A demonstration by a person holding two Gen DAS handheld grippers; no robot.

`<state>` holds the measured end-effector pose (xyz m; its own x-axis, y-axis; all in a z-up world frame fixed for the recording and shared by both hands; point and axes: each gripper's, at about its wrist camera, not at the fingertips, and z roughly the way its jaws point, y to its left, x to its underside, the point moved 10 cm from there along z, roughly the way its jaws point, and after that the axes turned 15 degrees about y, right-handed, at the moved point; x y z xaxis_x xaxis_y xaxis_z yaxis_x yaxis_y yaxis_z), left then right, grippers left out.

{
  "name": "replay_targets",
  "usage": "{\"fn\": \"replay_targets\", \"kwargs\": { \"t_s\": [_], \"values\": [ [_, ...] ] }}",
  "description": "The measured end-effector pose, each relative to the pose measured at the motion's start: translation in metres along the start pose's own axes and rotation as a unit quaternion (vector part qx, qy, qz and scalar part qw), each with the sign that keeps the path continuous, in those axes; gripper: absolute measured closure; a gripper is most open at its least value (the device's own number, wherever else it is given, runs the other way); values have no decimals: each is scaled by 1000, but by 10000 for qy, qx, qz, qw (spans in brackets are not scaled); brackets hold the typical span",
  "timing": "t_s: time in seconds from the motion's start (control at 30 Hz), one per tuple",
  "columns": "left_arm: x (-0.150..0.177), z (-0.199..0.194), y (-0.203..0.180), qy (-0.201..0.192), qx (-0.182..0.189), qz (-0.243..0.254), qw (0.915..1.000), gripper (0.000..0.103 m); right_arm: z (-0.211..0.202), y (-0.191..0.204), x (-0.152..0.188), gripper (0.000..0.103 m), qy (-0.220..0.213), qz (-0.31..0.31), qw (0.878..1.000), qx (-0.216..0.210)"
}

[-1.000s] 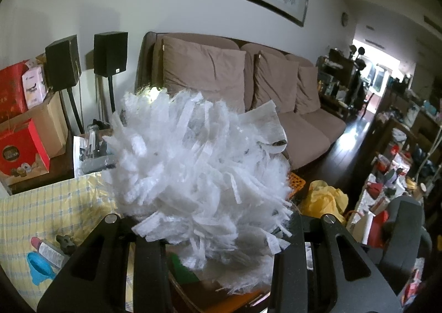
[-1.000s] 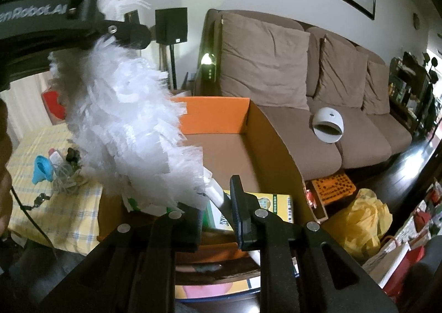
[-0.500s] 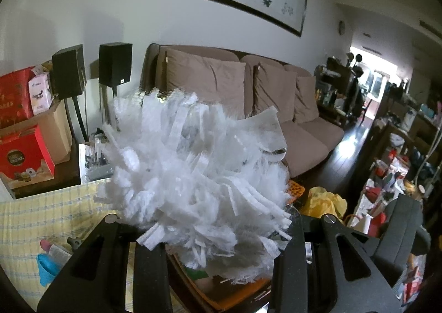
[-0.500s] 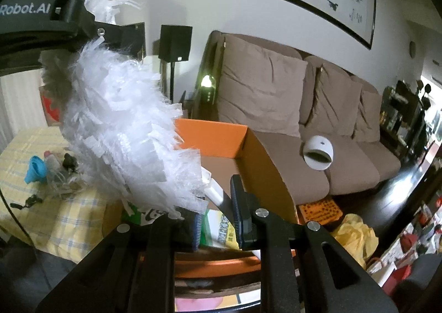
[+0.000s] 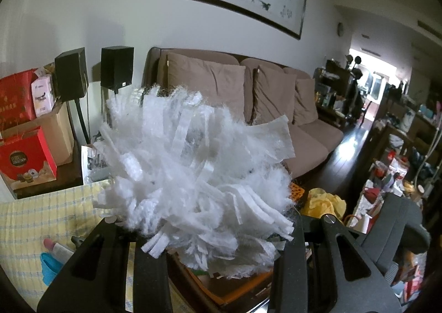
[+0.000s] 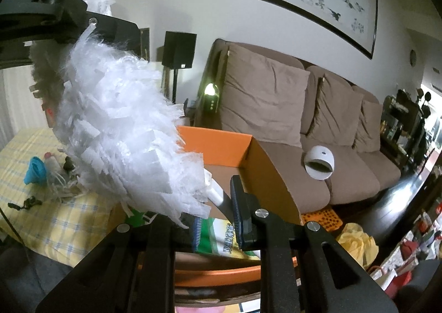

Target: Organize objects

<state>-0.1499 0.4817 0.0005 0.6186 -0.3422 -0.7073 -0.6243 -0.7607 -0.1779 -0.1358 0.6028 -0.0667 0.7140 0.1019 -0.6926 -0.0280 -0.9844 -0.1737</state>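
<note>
A white fluffy duster (image 5: 187, 169) fills the middle of the left wrist view. My left gripper (image 5: 218, 246) is shut on its fluffy head, strips bulging out between and over the fingers. In the right wrist view the duster (image 6: 116, 130) slants from upper left down to its white handle (image 6: 214, 193), and my right gripper (image 6: 216, 219) is shut on that handle. The left gripper (image 6: 83, 20) shows at the top left, clamped on the far end of the head. Below the duster stands an open orange cardboard box (image 6: 268, 183) with a green-and-yellow packet (image 6: 221, 238) inside.
A brown sofa (image 6: 276, 108) runs behind the box, with a white round gadget (image 6: 319, 162) on its seat. Left is a yellow checked cloth (image 6: 55, 219) with a blue funnel (image 6: 34, 170) and small items. Speakers (image 5: 117, 67), red boxes (image 5: 25, 158) and a yellow bag (image 6: 356, 244) stand around.
Both wrist views have tilted upward, so the painting sits lower in frame. The duster head has risen a little with the left gripper. Both grips look unchanged.
</note>
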Motion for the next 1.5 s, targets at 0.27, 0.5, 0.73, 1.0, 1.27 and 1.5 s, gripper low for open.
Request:
{"fn": "replay_targets", "kwargs": {
  "t_s": [0.27, 0.5, 0.73, 1.0, 1.27, 1.5],
  "values": [
    [0, 0, 1, -32, 63, -48, 10000, 70, 0, -3, 1, 86, 20, 40, 10000, 25],
    [-4, 0, -2, -120, 158, -79, 9998, 70, -2, -7, 0, 86, -11, 86, 9999, 63],
    [-1, 5, -2, -162, 231, -223, 9994, 70, 0, -12, 2, 86, 17, 114, 9999, 75],
    [0, 6, -1, -309, 271, -429, 9982, 70, 1, -14, 3, 85, 27, 134, 9997, 202],
    [5, 8, 0, -333, 269, -462, 9980, 71, 13, -11, 6, 86, 119, 196, 9997, 100],
    [2, 7, 5, -341, 561, -571, 9962, 71, 10, -13, 4, 85, 55, 166, 9997, 140]
  ]
}}
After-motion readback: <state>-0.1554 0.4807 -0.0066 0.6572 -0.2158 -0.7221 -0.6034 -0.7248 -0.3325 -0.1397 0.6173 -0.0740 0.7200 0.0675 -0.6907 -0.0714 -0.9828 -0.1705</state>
